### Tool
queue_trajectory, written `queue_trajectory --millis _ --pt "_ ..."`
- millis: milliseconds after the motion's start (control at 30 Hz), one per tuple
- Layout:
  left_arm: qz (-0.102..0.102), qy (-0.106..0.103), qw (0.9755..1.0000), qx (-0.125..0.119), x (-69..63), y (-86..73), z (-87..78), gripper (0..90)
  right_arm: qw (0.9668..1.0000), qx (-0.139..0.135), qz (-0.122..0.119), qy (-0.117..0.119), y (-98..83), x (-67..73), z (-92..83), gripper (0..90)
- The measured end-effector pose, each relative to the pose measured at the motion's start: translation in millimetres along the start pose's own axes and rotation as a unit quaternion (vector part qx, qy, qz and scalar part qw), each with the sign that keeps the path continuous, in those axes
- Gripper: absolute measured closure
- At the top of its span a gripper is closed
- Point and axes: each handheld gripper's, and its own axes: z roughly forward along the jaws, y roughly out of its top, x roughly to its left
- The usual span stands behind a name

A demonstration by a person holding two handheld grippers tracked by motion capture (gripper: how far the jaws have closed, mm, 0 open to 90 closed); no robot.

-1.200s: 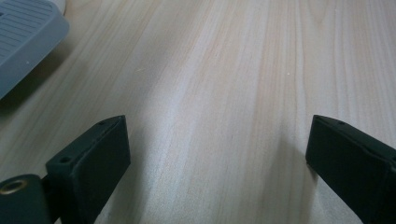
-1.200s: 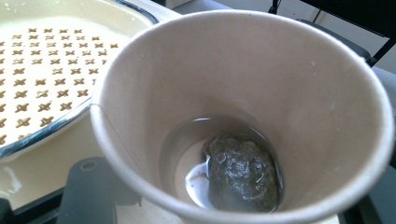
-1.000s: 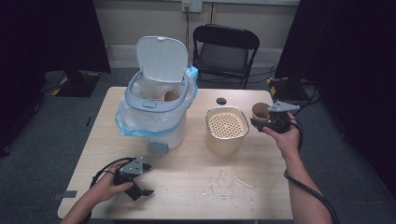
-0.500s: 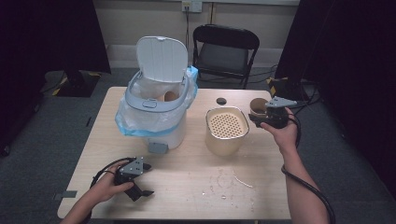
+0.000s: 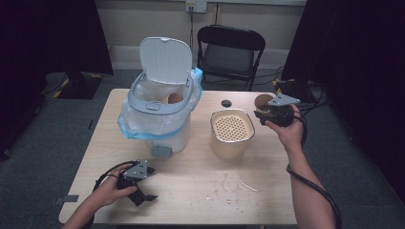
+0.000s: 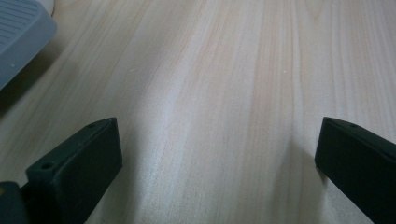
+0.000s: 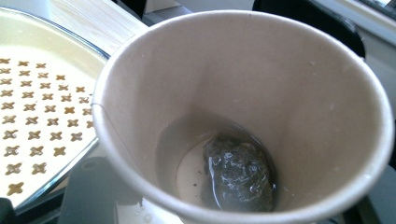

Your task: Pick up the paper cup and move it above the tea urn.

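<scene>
**Paper cup with tea bag held beside the strainer container**

High view. A paper cup (image 5: 262,101) is seen clasped in the right gripper (image 5: 263,114), raised above the table near its far right corner and tilted toward the cream container (image 5: 232,134), whose perforated lid is turned upward. The container is placed right of the table's centre, just beside the cup and below it. A white pedal bin (image 5: 160,109) with its lid (image 5: 165,61) raised and a blue-edged liner is set toward the far left part of the table (image 5: 200,191); a brown item is glimpsed inside it. A small dark round object (image 5: 226,103) is laid near the far edge, between bin and cup. Scattered crumbs (image 5: 234,183) are noted toward the near edge. The left gripper (image 5: 143,193) is rested at the near left corner, well apart from everything else. A folding chair (image 5: 229,52) is stood behind the table.

Left gripper view. The two black jaws are spread wide, with bare wood grain between them and nothing grasped. The bin's grey pedal (image 6: 21,32) is seen at the upper left.

Right gripper view. The cup (image 7: 243,116) is gripped by its wall and tipped toward the camera. A wet tea bag (image 7: 238,172) and a little brown liquid are lodged at its bottom. The perforated lid (image 7: 42,112) is seen at the left, beneath the cup's rim.
</scene>
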Motion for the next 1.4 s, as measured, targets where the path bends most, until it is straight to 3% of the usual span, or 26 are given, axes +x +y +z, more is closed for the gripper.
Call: queue_trajectory --millis 300,533,767,1033,1133,1400 --pt "0.0 0.0 1.0 0.0 0.1 0.0 -0.1 0.0 0.9996 -0.003 -0.027 -0.009 12.3 5.7 2.3 31.9" --pt "0.0 0.0 1.0 0.0 0.0 0.0 0.1 0.0 0.9977 0.0 -0.063 -0.026 19.9 10.0 0.8 32.0" --pt "0.001 0.001 1.0 -0.001 0.0 0.0 0.1 0.0 0.9973 -0.002 -0.068 -0.03 24.5 10.7 1.5 32.1" --pt "0.001 0.001 1.0 0.0 0.1 0.1 0.1 0.0 0.994 0.01 -0.099 -0.045 27.6 12.8 1.4 32.2" --pt "0.001 0.001 1.0 -0.001 0.1 0.0 0.1 0.0 0.9939 0.009 -0.098 -0.048 28.4 11.6 0.3 32.2" --pt "0.001 0.001 1.0 -0.001 0.1 0.1 0.0 0.0 0.9918 0.008 -0.119 -0.046 32.7 15.1 -1.2 32.3"
